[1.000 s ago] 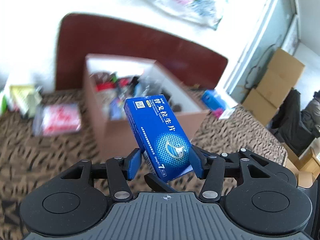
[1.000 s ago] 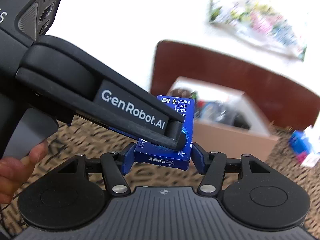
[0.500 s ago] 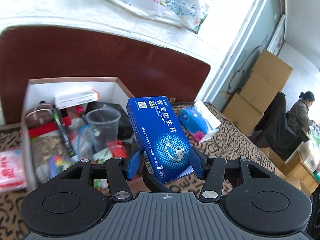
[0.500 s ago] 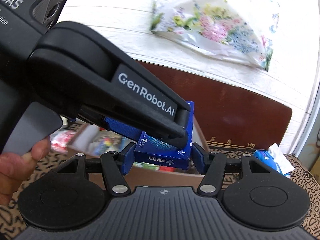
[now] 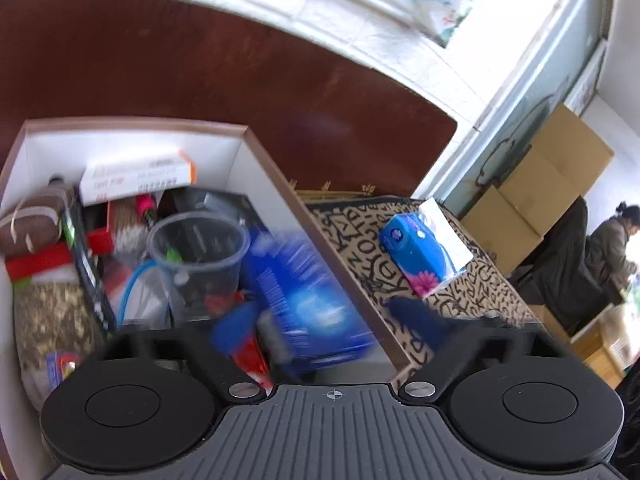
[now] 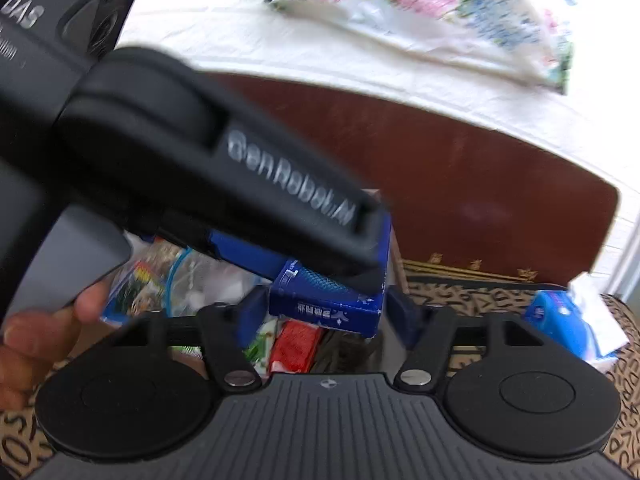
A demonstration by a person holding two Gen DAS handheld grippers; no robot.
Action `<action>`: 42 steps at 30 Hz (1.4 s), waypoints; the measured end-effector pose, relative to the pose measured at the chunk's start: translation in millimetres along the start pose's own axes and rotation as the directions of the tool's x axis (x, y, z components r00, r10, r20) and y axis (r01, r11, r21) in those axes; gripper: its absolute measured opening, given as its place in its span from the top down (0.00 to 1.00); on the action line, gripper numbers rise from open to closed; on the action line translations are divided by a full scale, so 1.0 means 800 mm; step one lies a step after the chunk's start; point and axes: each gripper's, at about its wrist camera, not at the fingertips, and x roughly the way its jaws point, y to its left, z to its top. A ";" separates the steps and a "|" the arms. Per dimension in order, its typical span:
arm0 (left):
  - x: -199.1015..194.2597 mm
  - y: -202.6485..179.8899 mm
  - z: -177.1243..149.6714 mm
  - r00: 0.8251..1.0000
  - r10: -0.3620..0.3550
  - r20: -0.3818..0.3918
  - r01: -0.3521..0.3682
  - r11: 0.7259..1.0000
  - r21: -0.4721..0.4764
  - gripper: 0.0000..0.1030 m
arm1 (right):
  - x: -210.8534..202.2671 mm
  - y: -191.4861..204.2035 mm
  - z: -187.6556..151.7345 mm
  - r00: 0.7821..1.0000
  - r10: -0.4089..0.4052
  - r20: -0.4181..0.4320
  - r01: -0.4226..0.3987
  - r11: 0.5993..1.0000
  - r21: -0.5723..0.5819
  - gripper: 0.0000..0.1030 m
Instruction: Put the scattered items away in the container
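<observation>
While both tools hang over the container, we read the step in hand as the release of one item.

1. Left gripper (image 5: 322, 318): its jaws have just been opening and now stand spread wide. The blue medicine box (image 5: 300, 292) lies between them as a motion-blurred shape. The right-hand pad is well apart from it, so nothing is gripped.
2. Right gripper (image 6: 327, 314): its jaws have just been opening as well. In the right wrist view, the same box sits between the pads with a gap at the right pad. Contact at the left pad cannot be confirmed. We judge this grip released too.
3. Item position: the medicine box is inside the outline of the open cardboard box (image 5: 280, 184), near its right wall. It is beside the clear plastic cup (image 5: 200, 248) and above the clutter already stored there. Whether it has landed we cannot tell.
4. Beyond the right wall, a blue tissue pack (image 5: 424, 256) lies on the patterned cloth (image 5: 480, 292), outside the container.

Next move, as we judge it: draw both grippers back and up, clear of the walls. Confirm that the medicine box rests below the rim. Then direct one open gripper to the tissue pack.
</observation>
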 end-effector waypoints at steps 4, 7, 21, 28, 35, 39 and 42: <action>-0.034 0.004 -0.015 1.000 0.014 0.014 -0.014 1.000 0.011 0.00 | -0.011 0.012 -0.006 0.999 -0.048 0.017 0.048 0.998 -0.036 0.06; -0.061 0.007 -0.039 0.996 0.086 0.008 -0.086 0.996 0.004 0.00 | -0.026 0.019 -0.007 0.998 -0.061 0.014 0.061 0.998 0.004 0.03; -0.186 -0.011 -0.151 0.916 0.378 0.134 -0.392 0.914 0.101 0.00 | -0.123 0.062 -0.040 0.997 -0.005 -0.083 0.005 1.000 -0.002 0.01; -0.221 -0.027 -0.177 0.877 0.449 0.169 -0.467 0.880 0.084 0.00 | -0.156 0.069 -0.036 0.996 -0.021 -0.092 0.023 1.000 0.015 0.01; -0.238 -0.035 -0.195 0.858 0.477 0.190 -0.495 0.866 0.064 0.00 | -0.180 0.076 -0.030 0.992 -0.062 -0.106 0.068 0.996 0.049 0.01; -0.245 -0.044 -0.198 0.842 0.494 0.218 -0.522 0.848 0.090 0.00 | -0.187 0.079 -0.029 0.993 -0.068 -0.098 0.072 0.997 0.039 0.01; -0.247 -0.045 -0.197 0.840 0.500 0.211 -0.526 0.846 0.090 0.00 | -0.189 0.077 -0.030 0.993 -0.069 -0.099 0.075 0.996 0.053 0.01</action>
